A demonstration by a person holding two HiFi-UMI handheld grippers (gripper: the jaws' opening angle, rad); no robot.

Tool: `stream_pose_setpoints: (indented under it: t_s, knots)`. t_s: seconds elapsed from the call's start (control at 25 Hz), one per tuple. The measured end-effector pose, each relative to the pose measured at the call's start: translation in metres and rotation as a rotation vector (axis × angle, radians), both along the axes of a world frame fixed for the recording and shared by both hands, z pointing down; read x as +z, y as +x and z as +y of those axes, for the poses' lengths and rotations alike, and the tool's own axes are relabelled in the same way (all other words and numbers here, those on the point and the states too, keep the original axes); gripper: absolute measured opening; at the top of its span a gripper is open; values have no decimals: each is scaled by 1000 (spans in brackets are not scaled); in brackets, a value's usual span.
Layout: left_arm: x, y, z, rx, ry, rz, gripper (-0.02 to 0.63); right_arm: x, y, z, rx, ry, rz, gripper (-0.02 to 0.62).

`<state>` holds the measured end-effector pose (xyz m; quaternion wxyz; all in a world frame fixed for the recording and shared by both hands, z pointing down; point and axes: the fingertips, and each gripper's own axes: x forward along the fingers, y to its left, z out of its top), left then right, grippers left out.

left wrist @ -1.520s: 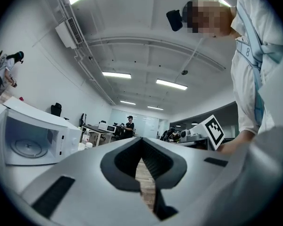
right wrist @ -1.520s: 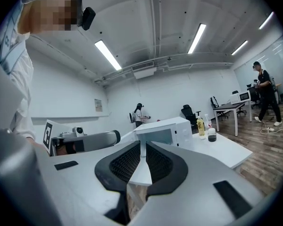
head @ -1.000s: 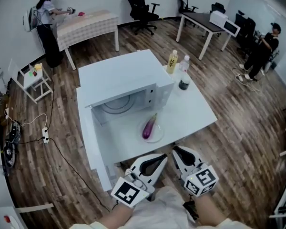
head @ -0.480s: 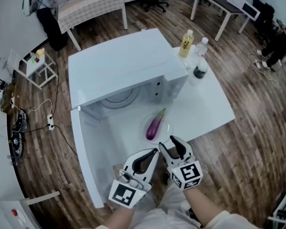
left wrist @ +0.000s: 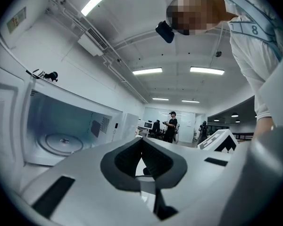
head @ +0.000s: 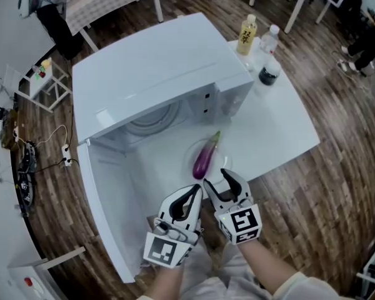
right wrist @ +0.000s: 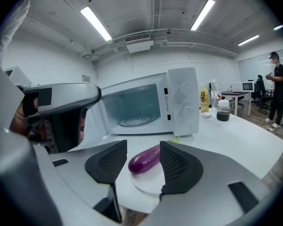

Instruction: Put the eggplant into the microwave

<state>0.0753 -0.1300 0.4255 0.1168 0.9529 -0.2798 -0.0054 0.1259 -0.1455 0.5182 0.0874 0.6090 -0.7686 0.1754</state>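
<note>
Right claw point(head: 217, 179), jaws just spread open and empty, has dropped nearer the eggplant point(head: 204, 159); left claw point(head: 195, 191) stays closed.

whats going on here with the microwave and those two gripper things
A person holds a gripper in each hand before a white microwave with its door open. The right gripper has just been opening its jaws and lines up on the purple eggplant, which lies untouched on a small white plate. The left gripper is shut and empty beside it.
</note>
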Motion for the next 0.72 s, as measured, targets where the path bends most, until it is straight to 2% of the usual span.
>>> stream_pose_setpoints:
  t_s: [0.32, 0.44, 0.72]
  knots:
    - [9, -11, -9, -34, -28, 2, 2, 24, -13, -9, 89, -84, -14, 248]
    - [5, -15, -15, -51, -5, 16, 2, 37, -16, -13, 138, -122, -31, 265]
    - [14, -25, -19, -54, -35, 2, 2, 69, -22, -20, 256, -247, -132, 278]
